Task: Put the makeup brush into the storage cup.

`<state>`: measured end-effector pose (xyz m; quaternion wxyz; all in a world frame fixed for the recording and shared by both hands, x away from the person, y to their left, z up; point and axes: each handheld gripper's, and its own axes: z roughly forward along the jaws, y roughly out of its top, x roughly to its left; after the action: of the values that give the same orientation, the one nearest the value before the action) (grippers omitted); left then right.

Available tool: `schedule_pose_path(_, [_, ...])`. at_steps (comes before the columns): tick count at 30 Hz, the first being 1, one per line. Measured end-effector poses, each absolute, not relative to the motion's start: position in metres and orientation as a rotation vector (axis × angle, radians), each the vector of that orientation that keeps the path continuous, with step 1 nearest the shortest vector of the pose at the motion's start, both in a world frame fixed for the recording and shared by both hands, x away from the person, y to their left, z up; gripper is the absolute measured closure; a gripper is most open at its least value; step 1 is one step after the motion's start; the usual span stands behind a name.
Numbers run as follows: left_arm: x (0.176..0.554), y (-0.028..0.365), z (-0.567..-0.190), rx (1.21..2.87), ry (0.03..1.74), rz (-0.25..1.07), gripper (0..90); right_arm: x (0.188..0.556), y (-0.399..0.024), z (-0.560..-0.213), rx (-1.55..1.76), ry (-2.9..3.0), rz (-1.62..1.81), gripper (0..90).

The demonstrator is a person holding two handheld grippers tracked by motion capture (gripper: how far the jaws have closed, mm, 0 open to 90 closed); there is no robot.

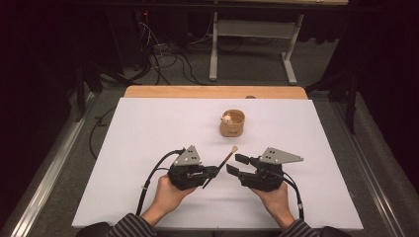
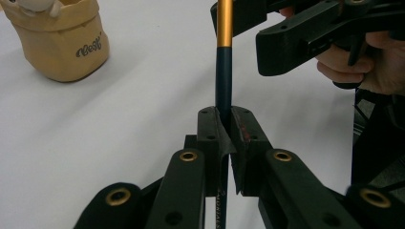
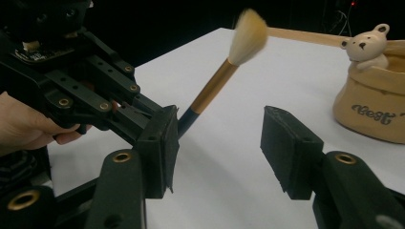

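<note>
High view: we see the left gripper (image 1: 213, 170) clamped on the makeup brush (image 1: 225, 161) handle at the near centre of the white table (image 1: 148, 148). Right gripper (image 1: 236, 164) jaws stand apart, unloaded, beside it. Farther off sits the tan pot (image 1: 232, 123).

Camera setup: one overhead, two riding the grippers.
The high view looked forward and down on the tabletop (image 1: 148, 148); both close gripper views shared the brush (image 2: 224, 57) and pot (image 3: 372, 105).

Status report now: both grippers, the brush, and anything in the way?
Left gripper shut on brush, bristles up. Right gripper open beside it, nothing between its fingers. Bear pot stands apart behind; nothing in the way.
</note>
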<state>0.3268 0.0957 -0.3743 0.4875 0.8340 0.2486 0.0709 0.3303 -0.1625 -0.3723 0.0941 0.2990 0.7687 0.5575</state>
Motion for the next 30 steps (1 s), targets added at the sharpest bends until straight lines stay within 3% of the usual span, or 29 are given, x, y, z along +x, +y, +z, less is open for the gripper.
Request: schedule_pose_path(30, [0.323,0.088,-0.374,2.023,0.578,0.178,83.5,0.336,-0.148,-0.372,0.890,2.324,1.729,66.4])
